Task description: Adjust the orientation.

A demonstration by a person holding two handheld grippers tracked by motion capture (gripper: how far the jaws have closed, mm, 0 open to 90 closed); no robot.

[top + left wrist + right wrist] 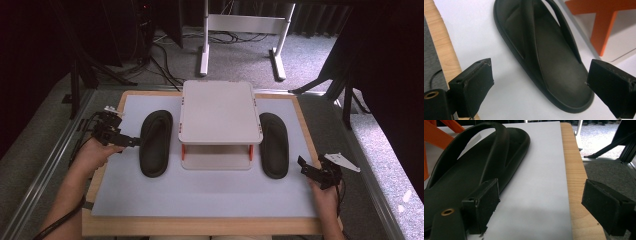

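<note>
A person sits at a wooden table [200, 226] covered by a pale grey mat [200, 195], holding a gripper in each hand. At the centre of the mat stands a small white two-tier rack [220, 112] with orange supports. A black flip-flop lies flat on each side of it, both pointing away from the person.

The left flip-flop [155, 142] lies just left of the rack. The left gripper [131, 142] sits at the left edge of the mat, touching or almost touching the outer edge of this flip-flop about midway along it. In the left gripper view its jaws are spread wide, with the heel end of the flip-flop [544, 57] lying between and beyond them, and nothing is pinched.

The right flip-flop [273, 144] lies just right of the rack. The right gripper [306, 167] hovers near the right edge of the mat, close to the heel of that flip-flop. In the right gripper view its jaws are also spread wide and hold nothing; one jaw stands beside the flip-flop's [474, 165] edge, the other over the wooden border of the table.
</note>
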